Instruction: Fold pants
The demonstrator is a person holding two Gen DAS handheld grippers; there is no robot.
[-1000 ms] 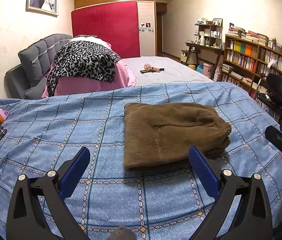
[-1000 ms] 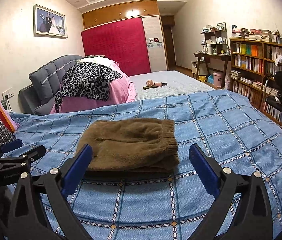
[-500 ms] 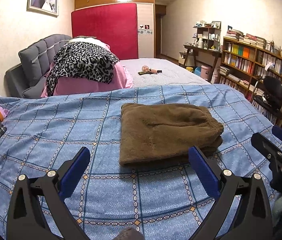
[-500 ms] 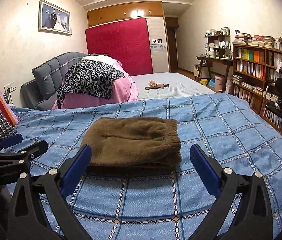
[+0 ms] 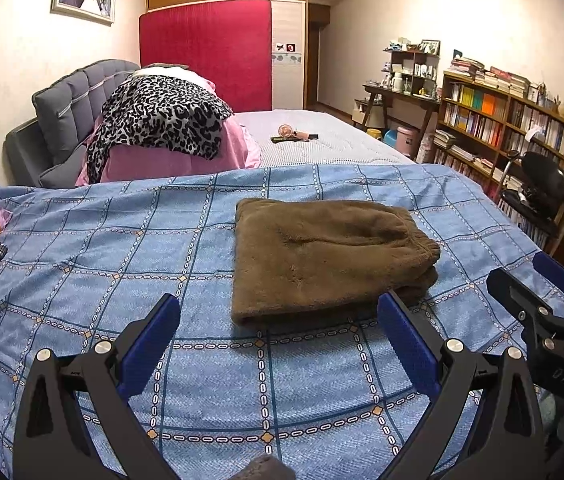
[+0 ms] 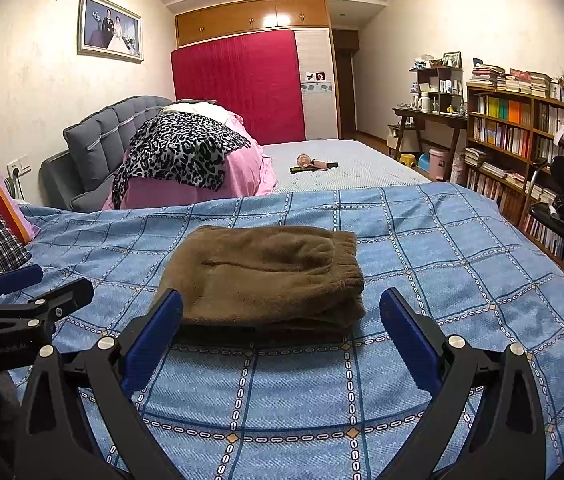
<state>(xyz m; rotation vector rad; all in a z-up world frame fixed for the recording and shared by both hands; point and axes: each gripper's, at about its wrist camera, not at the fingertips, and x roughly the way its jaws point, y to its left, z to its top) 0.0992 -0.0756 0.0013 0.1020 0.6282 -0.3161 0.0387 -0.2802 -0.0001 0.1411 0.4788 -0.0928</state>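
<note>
Item: brown fleece pants [image 5: 321, 256], folded stack on blue checked bedspread [image 5: 102, 264], ahead of me | left gripper [image 5: 278, 344], right gripper [image 6: 280, 340]: spread wide, empty | step: fold looks complete | next: withdraw.

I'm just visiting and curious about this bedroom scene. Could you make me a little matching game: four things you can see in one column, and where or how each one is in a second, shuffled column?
Things:
1. brown pants
2. leopard-print cloth
3. framed photo
4. left hand-held gripper

Places or states:
A. hanging on the wall
B. folded on the blue checked bedspread
C. open, holding nothing
D. draped over pink bedding by the headboard

Pairs: 1-B, 2-D, 3-A, 4-C
</note>
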